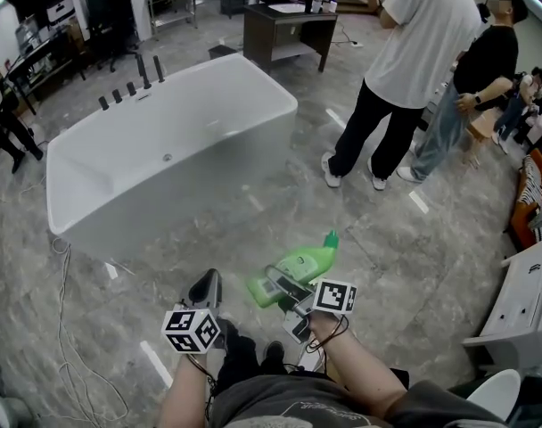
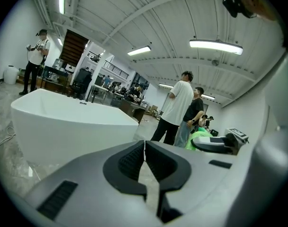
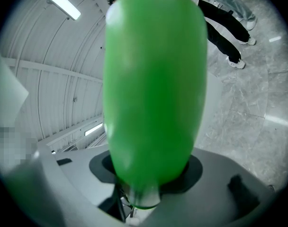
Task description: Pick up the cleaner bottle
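The green cleaner bottle (image 1: 299,266) lies level in the air above the floor, cap pointing toward the far right, held in my right gripper (image 1: 284,285). In the right gripper view the bottle (image 3: 153,89) fills the middle of the picture, its base clamped between the dark pads, so the gripper is shut on it. My left gripper (image 1: 208,285) is beside it on the left with nothing in it. The left gripper view shows its dark pads (image 2: 127,162) pressed together along a thin seam. The bottle (image 2: 201,138) and right gripper show at that view's right.
A white bathtub (image 1: 164,123) stands on the marble floor ahead to the left, with dark taps on its far rim. Two people (image 1: 405,69) stand at the far right. A dark desk (image 1: 284,25) is behind. A white cabinet (image 1: 529,310) is at the right edge; a cable (image 1: 70,346) trails lower left.
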A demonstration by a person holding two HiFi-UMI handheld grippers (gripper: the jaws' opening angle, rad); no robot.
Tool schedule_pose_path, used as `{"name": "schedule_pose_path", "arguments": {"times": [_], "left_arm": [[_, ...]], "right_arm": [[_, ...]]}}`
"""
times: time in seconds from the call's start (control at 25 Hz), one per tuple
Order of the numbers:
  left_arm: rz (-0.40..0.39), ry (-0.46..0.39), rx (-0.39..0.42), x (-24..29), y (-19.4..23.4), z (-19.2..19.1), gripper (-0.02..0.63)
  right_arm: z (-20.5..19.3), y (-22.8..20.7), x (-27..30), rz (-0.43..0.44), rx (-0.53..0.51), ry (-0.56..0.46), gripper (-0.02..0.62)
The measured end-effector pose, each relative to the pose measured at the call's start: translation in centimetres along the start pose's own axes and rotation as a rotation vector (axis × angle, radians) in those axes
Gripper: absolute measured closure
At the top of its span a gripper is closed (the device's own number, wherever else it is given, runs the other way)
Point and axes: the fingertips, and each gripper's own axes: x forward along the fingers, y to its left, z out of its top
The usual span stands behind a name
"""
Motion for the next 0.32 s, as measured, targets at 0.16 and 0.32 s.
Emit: {"name": "schedule_pose_path", "arguments": {"times": [0.16,0.32], "left_arm": [[0.011,-0.006,-0.007,-0.6,-0.9,-0.9,0.586],[0.015,-0.004,0.0,-0.3,-2.0,-1.2,0.586]], "right_arm": [[-0.7,-0.8,-1.2,-0.028,0.004,0.023,0.397],[-0.4,0.6,-1.2,0.082,0.011,0.026,0.397]]}}
